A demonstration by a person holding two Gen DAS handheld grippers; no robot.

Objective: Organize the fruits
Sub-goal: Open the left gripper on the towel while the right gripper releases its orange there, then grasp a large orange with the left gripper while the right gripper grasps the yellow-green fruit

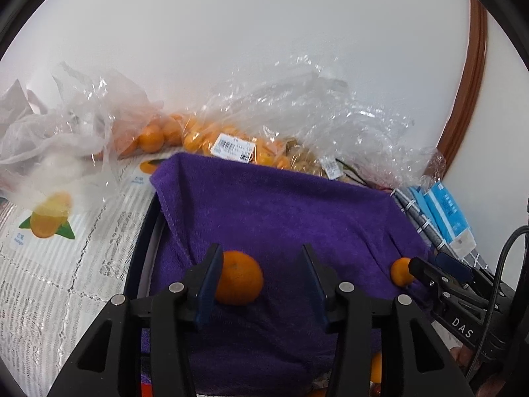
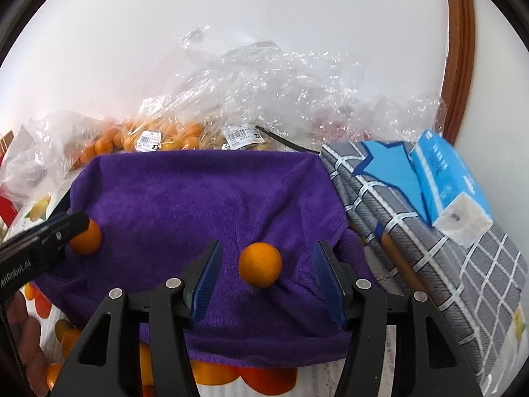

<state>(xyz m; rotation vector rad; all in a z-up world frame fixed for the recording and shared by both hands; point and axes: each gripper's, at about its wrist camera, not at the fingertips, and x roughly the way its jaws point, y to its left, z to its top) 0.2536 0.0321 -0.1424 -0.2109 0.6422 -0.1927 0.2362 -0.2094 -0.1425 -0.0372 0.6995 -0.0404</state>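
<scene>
Two small round orange mandarins lie on the purple terry towel (image 2: 198, 192): one (image 1: 238, 278) between the released left tool (image 1: 261, 281), touching its left finger, the other (image 2: 260, 264) between the released right tool (image 2: 266, 281), untouched. Most fruit remains in clear plastic bags (image 1: 231, 145) behind, so the organizing seems barely begun.

- "DAS" in white letters on the black body of the right tongs (image 1: 417, 266), seen from the left wrist.
- "...enRobot.AI", start cut off, on the left tongs (image 2: 79, 223), seen from the right wrist.
- Barcode labels (image 1: 233, 148) on the plastic bags of oranges (image 2: 158, 139): print too small to read.
- Blue box (image 2: 446, 178): print illegible.
</scene>
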